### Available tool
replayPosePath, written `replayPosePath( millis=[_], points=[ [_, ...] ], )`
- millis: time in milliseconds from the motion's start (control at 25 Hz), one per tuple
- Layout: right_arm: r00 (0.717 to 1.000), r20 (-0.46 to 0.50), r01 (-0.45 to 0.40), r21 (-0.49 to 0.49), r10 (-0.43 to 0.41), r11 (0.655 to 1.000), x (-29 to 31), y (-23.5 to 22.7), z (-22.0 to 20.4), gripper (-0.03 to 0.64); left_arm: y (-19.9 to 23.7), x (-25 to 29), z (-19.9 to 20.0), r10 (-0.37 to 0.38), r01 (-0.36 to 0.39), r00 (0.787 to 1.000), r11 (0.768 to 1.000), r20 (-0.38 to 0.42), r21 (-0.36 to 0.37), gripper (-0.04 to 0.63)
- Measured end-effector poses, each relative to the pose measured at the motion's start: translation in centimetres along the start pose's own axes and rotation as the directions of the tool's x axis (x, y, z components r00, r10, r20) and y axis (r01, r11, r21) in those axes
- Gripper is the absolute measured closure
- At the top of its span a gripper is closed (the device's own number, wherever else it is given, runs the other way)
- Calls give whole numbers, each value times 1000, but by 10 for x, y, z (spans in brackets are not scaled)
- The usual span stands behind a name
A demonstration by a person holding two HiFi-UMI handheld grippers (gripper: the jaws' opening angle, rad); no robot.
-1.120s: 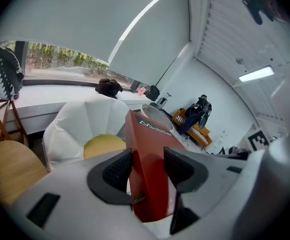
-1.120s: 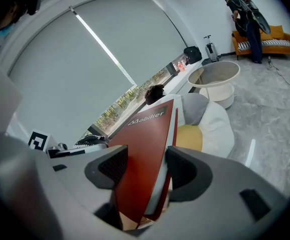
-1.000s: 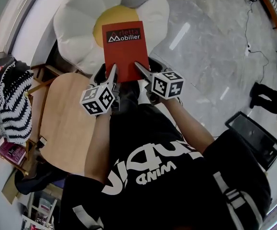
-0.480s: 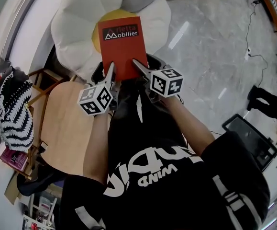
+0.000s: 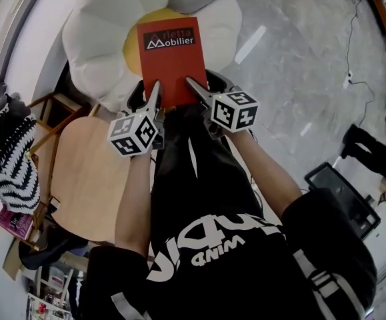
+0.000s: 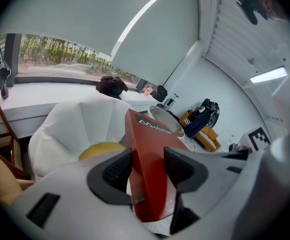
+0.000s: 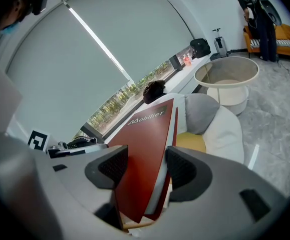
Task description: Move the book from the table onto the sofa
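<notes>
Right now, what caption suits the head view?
The left gripper and right gripper together hold a red book over a white flower-shaped sofa, beside a wooden table.

Head view taken from above person [image 5: 233,245], faced steeply down, mid-range. Gripper views taken close behind own jaws, faced far along them. Red book [image 5: 171,59] and white sofa [image 5: 99,39] shared by all three.

- The right claw [image 7: 143,166] grips the red book [image 7: 145,134] at its near end, one jaw on each cover.
- The book stands on edge, with white lettering at its far end.
- Beyond it sits the white sofa [image 7: 225,129] with its yellow centre [image 7: 191,141].
</notes>
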State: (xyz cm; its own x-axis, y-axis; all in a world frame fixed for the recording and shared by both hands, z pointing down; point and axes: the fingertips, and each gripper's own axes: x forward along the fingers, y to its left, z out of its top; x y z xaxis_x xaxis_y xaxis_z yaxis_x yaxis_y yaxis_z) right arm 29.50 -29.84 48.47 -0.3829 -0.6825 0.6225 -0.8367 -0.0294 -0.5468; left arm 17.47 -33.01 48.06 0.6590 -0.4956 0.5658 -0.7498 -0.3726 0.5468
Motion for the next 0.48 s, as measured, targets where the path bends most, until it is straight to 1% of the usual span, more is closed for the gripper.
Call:
replayPosePath(
  millis=[200, 480],
  points=[
    [1000, -19, -8, 5, 8, 1000, 25, -22, -9, 376, 17, 26, -14, 9, -9, 1000, 1000, -10, -14, 387],
    [999, -34, -25, -11, 24, 1000, 73, -50, -18, 376, 53, 64, -29, 32, -32, 999, 998, 4, -48, 387]
  ],
)
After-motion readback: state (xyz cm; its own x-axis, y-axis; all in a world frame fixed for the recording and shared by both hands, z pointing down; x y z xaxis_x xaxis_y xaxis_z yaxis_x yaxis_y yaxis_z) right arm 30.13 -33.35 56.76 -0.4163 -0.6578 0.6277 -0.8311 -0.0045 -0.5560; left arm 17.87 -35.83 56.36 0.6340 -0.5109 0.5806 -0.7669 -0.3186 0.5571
